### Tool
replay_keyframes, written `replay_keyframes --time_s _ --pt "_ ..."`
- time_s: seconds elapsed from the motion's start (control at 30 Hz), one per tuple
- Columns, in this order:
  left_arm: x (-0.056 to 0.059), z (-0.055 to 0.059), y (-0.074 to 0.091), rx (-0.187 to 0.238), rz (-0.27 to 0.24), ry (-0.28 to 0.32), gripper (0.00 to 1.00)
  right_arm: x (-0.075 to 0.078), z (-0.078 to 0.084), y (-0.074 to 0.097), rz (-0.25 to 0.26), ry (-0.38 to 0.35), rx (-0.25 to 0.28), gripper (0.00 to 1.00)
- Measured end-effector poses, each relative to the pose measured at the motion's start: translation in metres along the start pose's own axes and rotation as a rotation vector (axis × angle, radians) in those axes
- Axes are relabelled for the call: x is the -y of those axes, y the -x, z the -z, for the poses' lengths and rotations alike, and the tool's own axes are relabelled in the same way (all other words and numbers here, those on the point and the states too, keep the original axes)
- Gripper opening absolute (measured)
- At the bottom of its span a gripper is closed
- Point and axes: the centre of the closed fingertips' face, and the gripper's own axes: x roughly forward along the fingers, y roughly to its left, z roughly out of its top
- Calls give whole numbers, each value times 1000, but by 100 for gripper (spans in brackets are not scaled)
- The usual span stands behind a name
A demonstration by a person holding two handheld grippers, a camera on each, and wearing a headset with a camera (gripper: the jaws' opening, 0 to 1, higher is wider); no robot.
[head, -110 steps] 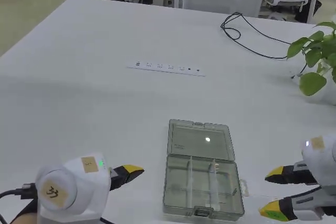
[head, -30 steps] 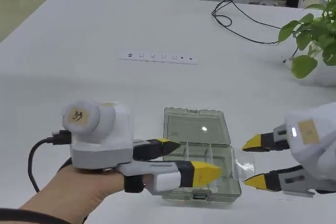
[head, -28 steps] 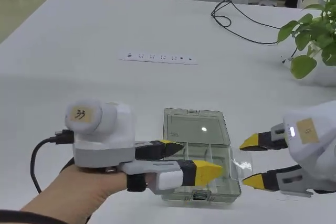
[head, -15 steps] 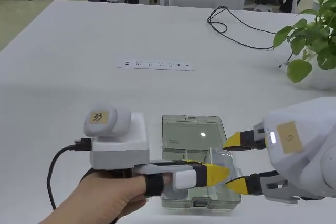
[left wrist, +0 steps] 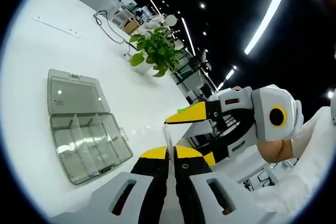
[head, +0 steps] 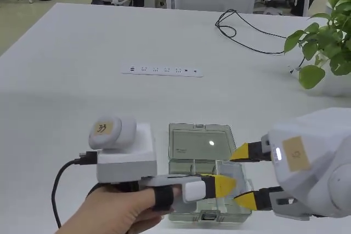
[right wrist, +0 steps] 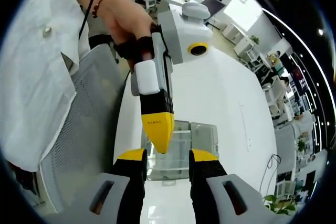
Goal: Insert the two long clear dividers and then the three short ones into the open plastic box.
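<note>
Clear divider (left wrist: 167,137) is being pinched by the left gripper (left wrist: 170,154). The right gripper (head: 236,178), jaws apart, should be taking its free end squarely over the box (head: 200,145).

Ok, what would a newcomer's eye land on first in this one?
The two yellow-tipped grippers meeting tip to tip over the open plastic box at the table's near edge. The left gripper is shut on a thin clear divider and points between the spread jaws of the right gripper. Farther back, a white power strip lies mid-table and a leafy plant stands at the right.
</note>
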Motion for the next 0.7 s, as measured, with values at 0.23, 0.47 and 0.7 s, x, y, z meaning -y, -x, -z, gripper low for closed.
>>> replay_keyframes --time_s 0.23,0.47,0.7 --pt "0 -1 1 17 2 26 0 0 -1 0 4 7 -3 33" --pt "-3 -2 2 39 -3 55 0 1 -2 -1 8 15 2 34" --pt "-6 -1 7 18 -27 -68 0 7 -7 5 5 -31 43 38"
